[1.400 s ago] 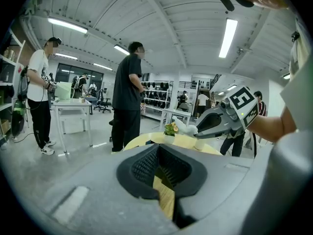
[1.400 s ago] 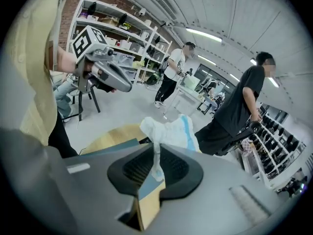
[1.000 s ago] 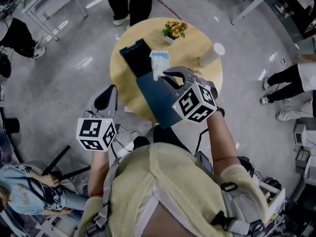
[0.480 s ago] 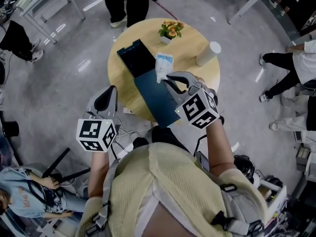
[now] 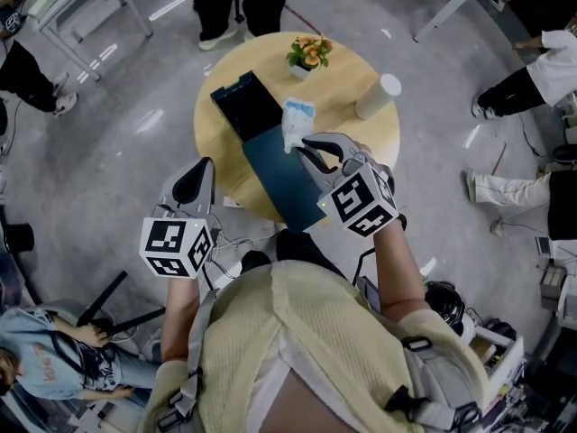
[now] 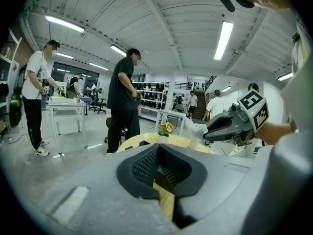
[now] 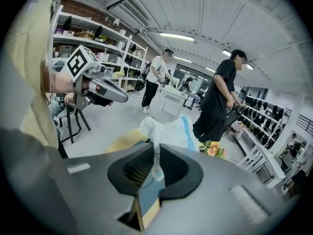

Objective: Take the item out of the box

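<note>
A dark blue box (image 5: pixel 279 177) lies open on the round wooden table (image 5: pixel 365 138), its lid (image 5: pixel 243 105) flat behind it. My right gripper (image 5: pixel 297 146) hovers over the box, shut on a corner of a white and blue soft packet (image 5: pixel 296 118). In the right gripper view the packet (image 7: pixel 171 130) stands up from between the pads of that gripper (image 7: pixel 156 166), clear of the box. My left gripper (image 5: pixel 200 171) hangs off the table's left edge, shut and holding nothing. The left gripper view shows its pads (image 6: pixel 142 168) together.
A small pot of orange flowers (image 5: pixel 309 54) and a white cup (image 5: pixel 377 97) stand at the table's far side. A person in black (image 5: pixel 239 7) stands just behind the table. More people and white desks (image 5: pixel 77 3) ring the room.
My right gripper has drawn slightly back toward me with the packet still in it. The left gripper has stayed where it was.
</note>
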Available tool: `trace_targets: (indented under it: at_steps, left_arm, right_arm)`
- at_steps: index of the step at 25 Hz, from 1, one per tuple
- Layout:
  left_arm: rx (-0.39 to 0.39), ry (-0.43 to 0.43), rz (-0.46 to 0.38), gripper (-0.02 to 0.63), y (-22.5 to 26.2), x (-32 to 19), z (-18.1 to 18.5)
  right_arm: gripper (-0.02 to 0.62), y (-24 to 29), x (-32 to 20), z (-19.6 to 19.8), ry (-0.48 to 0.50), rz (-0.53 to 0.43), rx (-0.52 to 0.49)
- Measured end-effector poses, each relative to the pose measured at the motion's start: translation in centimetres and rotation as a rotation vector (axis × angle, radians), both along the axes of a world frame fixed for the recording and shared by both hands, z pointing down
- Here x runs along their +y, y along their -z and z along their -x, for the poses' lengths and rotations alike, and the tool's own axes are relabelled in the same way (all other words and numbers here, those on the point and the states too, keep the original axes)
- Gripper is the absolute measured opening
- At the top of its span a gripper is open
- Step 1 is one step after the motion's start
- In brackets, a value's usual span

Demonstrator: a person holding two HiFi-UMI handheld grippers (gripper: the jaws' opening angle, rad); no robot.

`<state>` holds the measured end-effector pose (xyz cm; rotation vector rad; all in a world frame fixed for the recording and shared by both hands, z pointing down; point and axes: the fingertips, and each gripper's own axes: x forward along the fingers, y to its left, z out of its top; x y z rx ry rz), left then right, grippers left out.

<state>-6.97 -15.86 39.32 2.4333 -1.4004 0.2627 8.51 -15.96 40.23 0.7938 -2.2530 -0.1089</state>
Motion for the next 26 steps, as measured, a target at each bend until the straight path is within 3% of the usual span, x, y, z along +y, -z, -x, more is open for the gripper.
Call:
trace_targets:
  at_steps: [26]
  left_arm:
    - [0.008,0.032,-0.014,0.000,0.7,0.4,0.5]
  right_arm:
    - [0.041,1.3,-0.5,0.3,0.006,-0.044,-0.008]
